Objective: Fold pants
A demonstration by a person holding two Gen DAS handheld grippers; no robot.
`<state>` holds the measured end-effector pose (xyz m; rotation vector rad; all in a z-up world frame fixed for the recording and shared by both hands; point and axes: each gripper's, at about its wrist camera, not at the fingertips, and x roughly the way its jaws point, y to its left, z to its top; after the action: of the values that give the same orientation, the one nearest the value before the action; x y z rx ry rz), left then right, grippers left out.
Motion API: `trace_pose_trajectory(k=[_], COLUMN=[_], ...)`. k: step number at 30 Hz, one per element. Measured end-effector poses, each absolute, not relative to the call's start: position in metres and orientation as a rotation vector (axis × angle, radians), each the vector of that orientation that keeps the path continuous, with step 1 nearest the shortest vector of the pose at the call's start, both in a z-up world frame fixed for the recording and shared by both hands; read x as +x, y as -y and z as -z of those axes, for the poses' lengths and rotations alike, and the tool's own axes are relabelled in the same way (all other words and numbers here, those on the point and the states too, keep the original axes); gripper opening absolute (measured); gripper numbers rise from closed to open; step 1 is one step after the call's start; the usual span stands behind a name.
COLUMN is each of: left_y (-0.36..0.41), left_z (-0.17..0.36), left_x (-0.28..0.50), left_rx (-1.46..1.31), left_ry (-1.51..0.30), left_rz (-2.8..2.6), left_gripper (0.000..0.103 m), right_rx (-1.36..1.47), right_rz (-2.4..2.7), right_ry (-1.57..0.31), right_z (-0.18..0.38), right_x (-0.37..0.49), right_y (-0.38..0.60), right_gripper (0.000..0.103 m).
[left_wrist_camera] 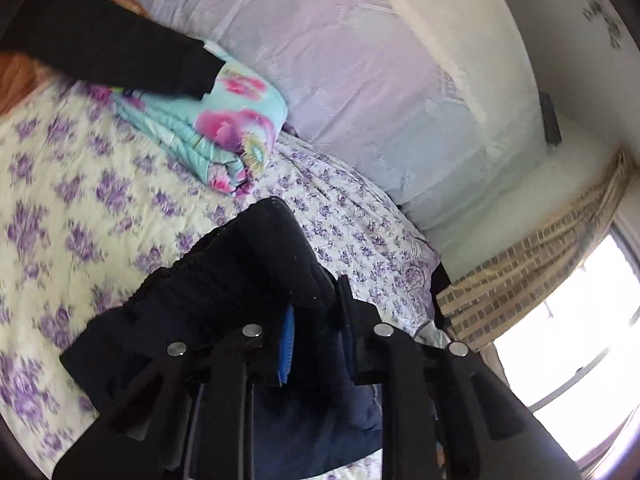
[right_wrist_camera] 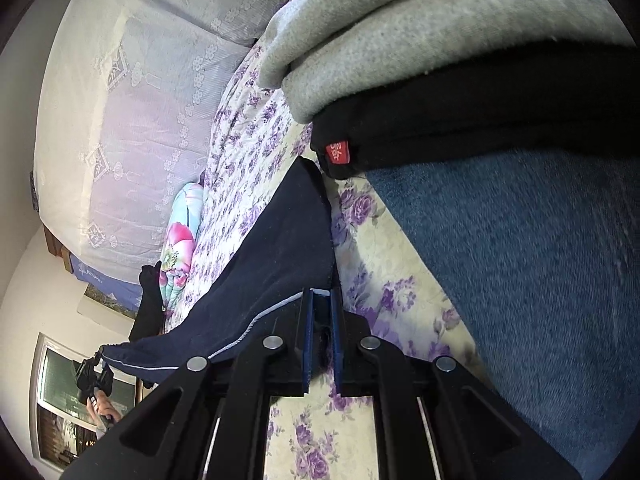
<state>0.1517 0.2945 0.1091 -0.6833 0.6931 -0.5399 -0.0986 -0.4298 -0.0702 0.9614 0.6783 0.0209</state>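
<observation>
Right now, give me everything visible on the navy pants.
The pants are dark navy knit-looking fabric with a thin pale stripe down the side seam and a gathered elastic waistband. They stretch across the floral sheet between both grippers: the right gripper is shut on a hem corner, and the left gripper pinches the waistband end, bunched over its fingers. The span between sags slightly toward the bed. Nothing else touches them.

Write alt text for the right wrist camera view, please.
The right gripper is shut on the hem of dark navy pants stretched across a purple-flowered bedsheet. Folded gray, black and blue clothes are stacked to the right.
</observation>
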Motion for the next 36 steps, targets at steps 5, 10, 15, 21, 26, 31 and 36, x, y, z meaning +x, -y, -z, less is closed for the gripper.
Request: trace_pose_trajectory(k=[5,10,15,21,26,31,36], left_y=[-0.330,-0.373,-0.373,-0.389,-0.377,-0.357,-0.332], left_z=[-0.012,0.090,0.083,0.068,0.059,0.065,0.065], left_x=[0.127,0.092,0.086,0.076,0.076,0.096,0.125], left_rx=[-0.700,-0.924,-0.911,-0.940,-0.818,-0.791,-0.791], left_ry=[-0.830,-0.940,-0.899,-0.770,-0.814,-0.811,-0.860], left_rz=[0.536,0.518,0.510,0.416,0.365,0.355,0.363], left_gripper=[0.018,0.019,0.020,0.067,0.080,0.088,0.088], right_rx=[0.975,1.007,0.962,0.902,0.891,0.895,0.891], right_rz=[-0.009,0.016,0.016,0.025,-0.003,-0.024,-0.020], right_ry=[-0.686,-0.698,-0.708,-0.735,-0.731,-0.729,-0.698], right_z=[0.075,0.077,0.066,0.060,0.058,0.057,0.050], right_x=[-0.106,-0.110,-0.107,-0.105,-0.102,-0.100,-0.109], right_y=[0.433,0.444,0.435,0.419,0.407,0.397,0.389], right_gripper=[0.008,0.005,0.008,0.011,0.011,0.012,0.052])
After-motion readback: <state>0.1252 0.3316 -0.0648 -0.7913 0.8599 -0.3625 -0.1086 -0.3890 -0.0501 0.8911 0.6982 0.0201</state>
